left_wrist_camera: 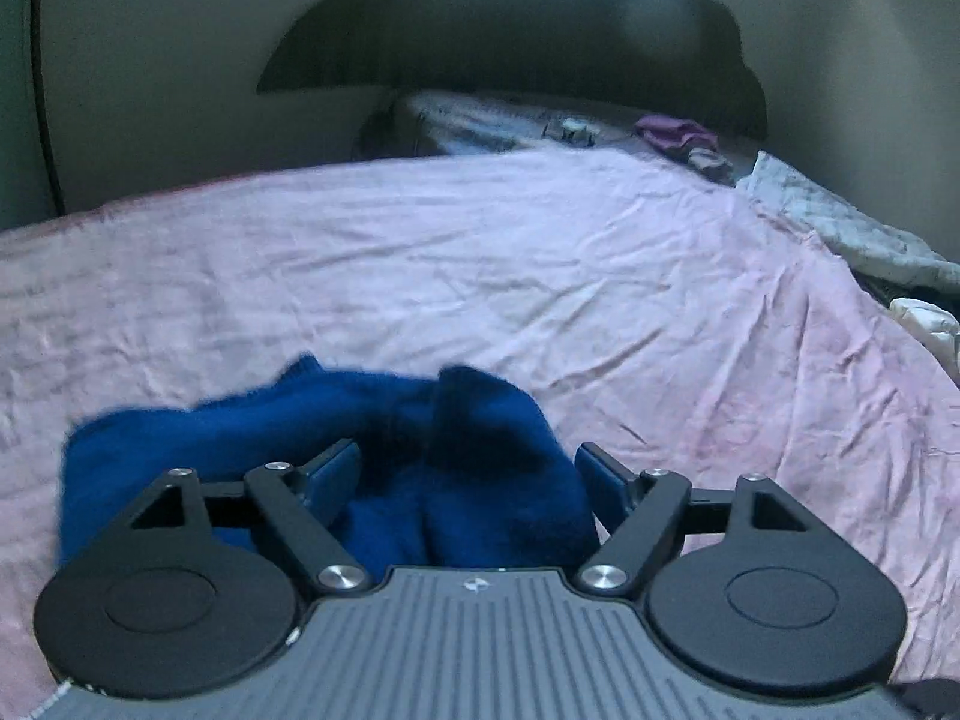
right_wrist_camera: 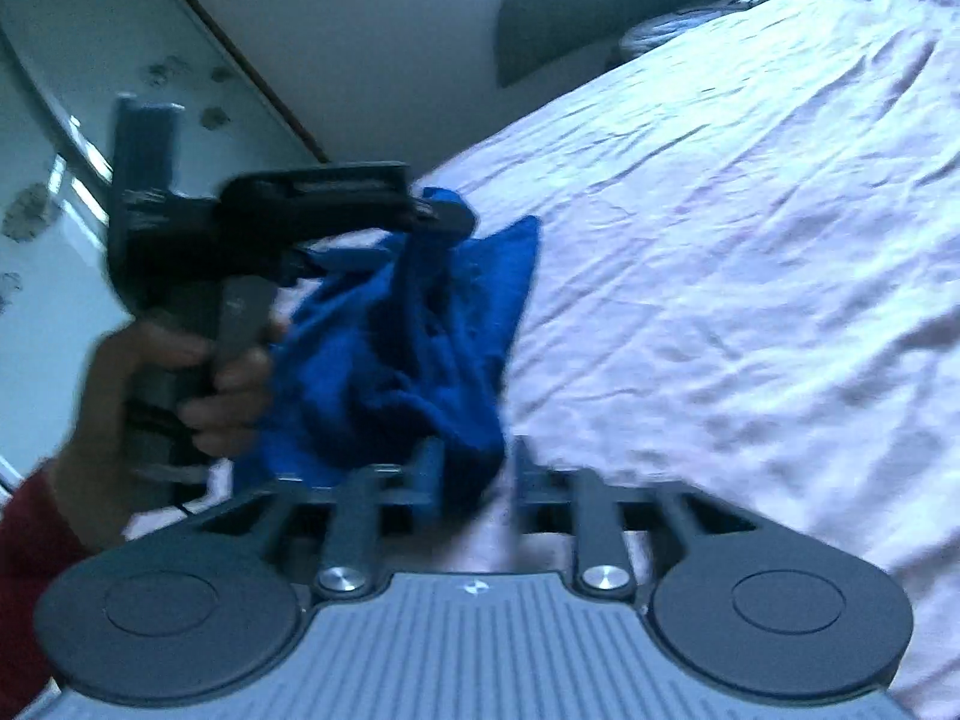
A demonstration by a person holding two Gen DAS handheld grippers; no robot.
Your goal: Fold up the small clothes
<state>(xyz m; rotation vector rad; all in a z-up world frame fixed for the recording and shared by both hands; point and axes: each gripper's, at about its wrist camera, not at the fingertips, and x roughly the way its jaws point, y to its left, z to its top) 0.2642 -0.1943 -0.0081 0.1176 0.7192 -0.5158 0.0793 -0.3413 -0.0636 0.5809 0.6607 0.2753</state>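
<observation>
With both the left tongs (left_wrist_camera: 468,474) and the right tongs (right_wrist_camera: 477,474) open around the crumpled blue garment (left_wrist_camera: 336,462) on the bed (left_wrist_camera: 540,252), I judge this the release step; next, I regrasp two edges to spread it flat.

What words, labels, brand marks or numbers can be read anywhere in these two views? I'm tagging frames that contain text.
No readable text in either view.
Left gripper: a small white emblem on its grey ribbed body, no letters legible.
Right gripper: the same small emblem, too blurred to read.
Blue garment, pink bedsheet: no print or label visible.
</observation>
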